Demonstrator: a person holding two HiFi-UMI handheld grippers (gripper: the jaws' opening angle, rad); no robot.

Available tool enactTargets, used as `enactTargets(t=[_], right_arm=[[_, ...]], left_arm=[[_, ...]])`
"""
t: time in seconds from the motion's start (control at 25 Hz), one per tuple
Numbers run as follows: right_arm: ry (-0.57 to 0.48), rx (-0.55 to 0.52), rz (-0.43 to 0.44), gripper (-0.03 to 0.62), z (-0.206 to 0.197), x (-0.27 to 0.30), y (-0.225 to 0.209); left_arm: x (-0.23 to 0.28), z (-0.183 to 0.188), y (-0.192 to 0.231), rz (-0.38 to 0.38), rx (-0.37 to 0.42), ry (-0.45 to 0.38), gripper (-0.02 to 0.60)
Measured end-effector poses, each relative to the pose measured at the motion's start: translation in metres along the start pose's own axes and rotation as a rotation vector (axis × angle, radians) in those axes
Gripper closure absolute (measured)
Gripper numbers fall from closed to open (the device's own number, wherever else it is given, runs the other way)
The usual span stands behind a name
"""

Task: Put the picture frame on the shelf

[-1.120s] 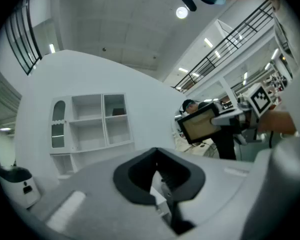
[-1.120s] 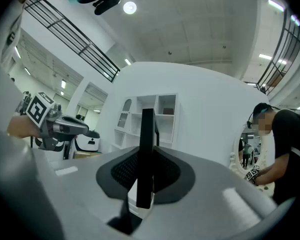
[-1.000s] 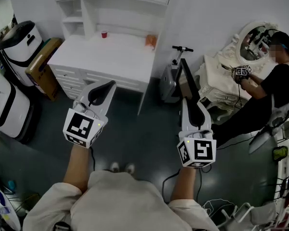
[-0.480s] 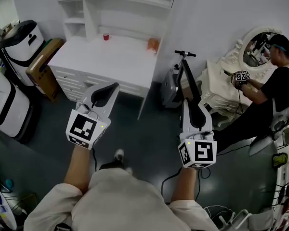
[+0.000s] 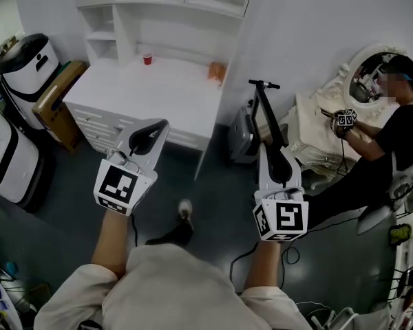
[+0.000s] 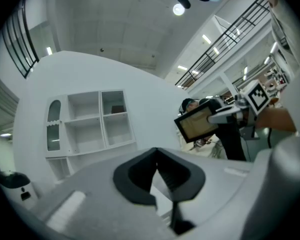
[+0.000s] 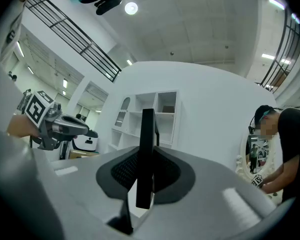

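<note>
Picture frame (image 7: 146, 149), black and seen edge-on, stands upright pinched between the pads of the right gripper (image 5: 278, 158), whose jaws are parted only by the width of the frame's thin edge. The left gripper view shows the frame's tan face. The left gripper (image 6: 157, 170) carries nothing, its jaws pressed together. Both grippers are held out over the dark floor (image 5: 220, 184), well apart from the white desk (image 5: 158, 88) and the white shelf (image 5: 144, 5) above it
</note>
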State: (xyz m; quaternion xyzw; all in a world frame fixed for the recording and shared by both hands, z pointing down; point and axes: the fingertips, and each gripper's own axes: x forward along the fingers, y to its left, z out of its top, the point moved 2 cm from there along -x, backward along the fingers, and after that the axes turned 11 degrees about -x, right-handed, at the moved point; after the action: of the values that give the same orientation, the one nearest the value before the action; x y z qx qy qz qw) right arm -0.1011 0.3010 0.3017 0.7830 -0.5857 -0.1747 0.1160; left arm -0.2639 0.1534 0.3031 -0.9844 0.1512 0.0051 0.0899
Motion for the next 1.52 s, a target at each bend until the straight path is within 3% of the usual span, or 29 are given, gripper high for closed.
enactTargets(t=[0.48,0.84,1.52], right_arm=[[-0.026,-0.023,0.028,0.54,-0.027,0.091,-0.043],[-0.034,-0.023,0.052,0.54,-0.043,0.172,-0.079],[-0.049,-0.021,0.112,0.54,-0.066,0.298,-0.104]], left_arm=[[0.09,-0.012,0.05,0.03,-0.007,-0.018,0.577],[0.165,-0.021,0.093,0.044,-0.012,0.014,0.577],[0.257,-0.04,0.157,0.047,-0.004,0.067,0.577]])
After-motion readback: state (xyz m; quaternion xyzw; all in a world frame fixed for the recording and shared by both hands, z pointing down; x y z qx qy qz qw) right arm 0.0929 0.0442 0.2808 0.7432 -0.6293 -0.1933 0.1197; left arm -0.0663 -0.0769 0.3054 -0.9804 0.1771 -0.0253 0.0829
